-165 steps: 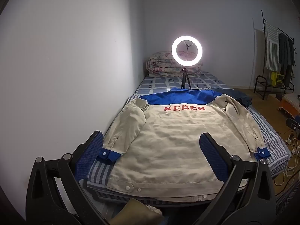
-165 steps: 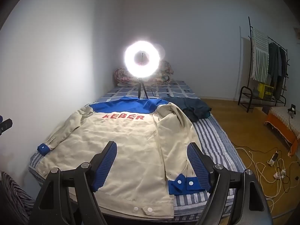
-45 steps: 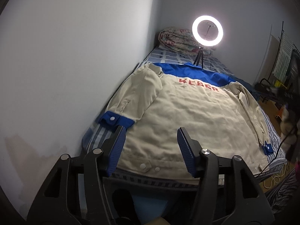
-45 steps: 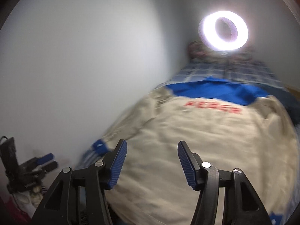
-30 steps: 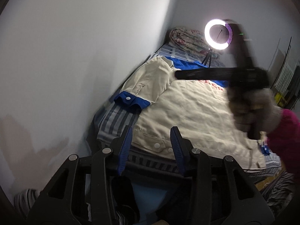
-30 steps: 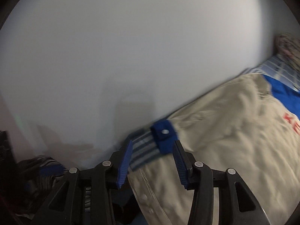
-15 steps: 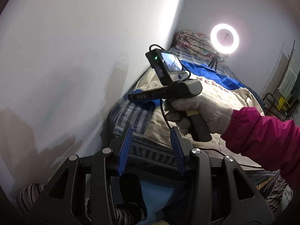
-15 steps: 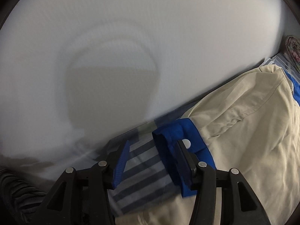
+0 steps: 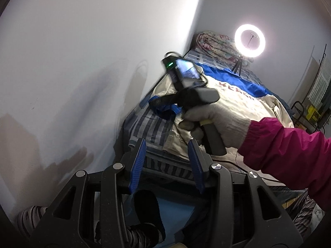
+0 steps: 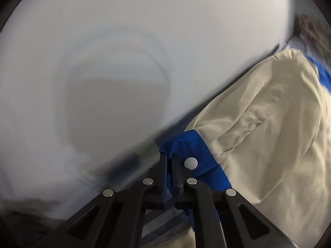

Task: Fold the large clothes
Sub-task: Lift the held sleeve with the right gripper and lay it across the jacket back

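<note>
A cream jacket (image 9: 238, 107) with a blue yoke and red lettering lies back-up on the striped bed (image 9: 149, 128). My right gripper (image 10: 169, 159) is shut on the blue cuff (image 10: 192, 146) of the sleeve by the wall, just left of its white snap button. In the left wrist view the right gripper (image 9: 154, 103) shows, held by a gloved hand, at that cuff (image 9: 165, 111). My left gripper (image 9: 165, 161) is open and empty, short of the bed's near corner.
A white wall (image 9: 82, 62) runs close along the bed's left side. A lit ring light (image 9: 249, 41) on a tripod and a rolled quilt (image 9: 215, 43) stand at the far end. A clothes rack (image 9: 316, 95) is at the far right.
My right gripper has closed on the blue cuff and lifted it slightly off the bed. My left gripper has stayed open near the bed's corner.
</note>
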